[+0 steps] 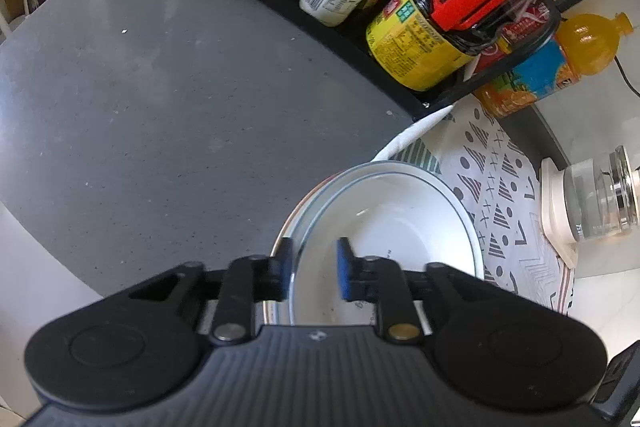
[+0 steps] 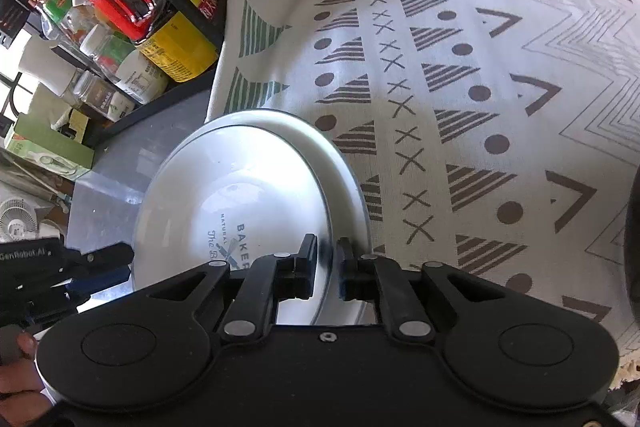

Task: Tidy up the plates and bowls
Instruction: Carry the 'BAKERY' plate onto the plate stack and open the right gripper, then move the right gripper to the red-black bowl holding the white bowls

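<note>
Down on the grey tabletop (image 1: 140,87) we see a big plate (image 2: 348,163) with a white bowl (image 2: 240,187) sitting in it. They lie at the tabletop's right side, half on the patterned cloth (image 2: 480,87) and just in front of the black rack of bottles (image 1: 360,39).

Our left gripper (image 1: 314,269) is a little way open. Its two fingers stand on each side of the bowl's near left rim, one outside and one inside. We see a gap between the blue pads (image 1: 344,275) and the rim, so the grip looks let go.

Our right gripper (image 2: 325,267) is open only a crack. Its fingers stand on each side of the bowl's right rim. The rim runs right through the narrow gap, and we cannot tell if the pads press on it.

So the bowl sits between our two grippers, one at each side.

The grippers' black bodies hide the near parts of the bowl and plate. The bowl covers most of the plate. Words are printed inside the bowl, but a finger cuts some off. At the left edge of the right view, the other gripper and a bit of a hand (image 2: 16,379) peek in.
</note>
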Action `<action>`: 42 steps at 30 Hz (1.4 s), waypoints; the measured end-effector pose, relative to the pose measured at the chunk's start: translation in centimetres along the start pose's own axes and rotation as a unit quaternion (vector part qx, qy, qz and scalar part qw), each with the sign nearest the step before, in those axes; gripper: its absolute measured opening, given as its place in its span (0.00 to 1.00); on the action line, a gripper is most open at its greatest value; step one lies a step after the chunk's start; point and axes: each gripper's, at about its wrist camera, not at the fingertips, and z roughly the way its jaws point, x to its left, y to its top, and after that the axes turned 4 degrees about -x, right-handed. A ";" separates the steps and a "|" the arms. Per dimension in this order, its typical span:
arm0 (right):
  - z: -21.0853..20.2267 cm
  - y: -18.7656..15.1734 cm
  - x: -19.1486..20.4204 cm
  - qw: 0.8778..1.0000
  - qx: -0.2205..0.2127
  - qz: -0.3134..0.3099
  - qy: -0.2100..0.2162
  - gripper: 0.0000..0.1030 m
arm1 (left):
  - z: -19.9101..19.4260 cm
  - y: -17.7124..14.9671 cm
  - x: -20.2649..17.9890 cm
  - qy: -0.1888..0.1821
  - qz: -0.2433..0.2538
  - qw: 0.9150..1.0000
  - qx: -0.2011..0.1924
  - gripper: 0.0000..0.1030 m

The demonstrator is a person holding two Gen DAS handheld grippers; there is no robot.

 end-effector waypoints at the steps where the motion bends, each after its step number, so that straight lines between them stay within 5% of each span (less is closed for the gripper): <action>1: -0.3 0.1 -0.1 1.000 0.000 0.004 0.002 0.21 | -0.1 0.0 -0.3 0.000 0.003 1.000 -0.002 0.31; 7: -4.5 0.5 -1.3 0.998 -0.046 0.026 0.025 0.50 | -0.9 0.5 -2.6 -0.010 0.030 0.999 -0.009 0.50; 12: -8.1 0.9 -4.0 0.994 -0.090 0.055 0.015 0.65 | -1.2 0.0 -5.8 -0.033 0.063 0.997 -0.012 0.68; 22: -13.8 0.1 -8.3 0.986 -0.141 0.090 -0.008 0.92 | -1.0 -3.1 -11.8 -0.067 0.128 0.989 0.016 0.80; 42: -21.7 -3.4 -17.6 0.968 -0.191 0.150 -0.062 0.96 | -1.2 -12.3 -22.8 -0.118 0.234 0.963 0.070 0.85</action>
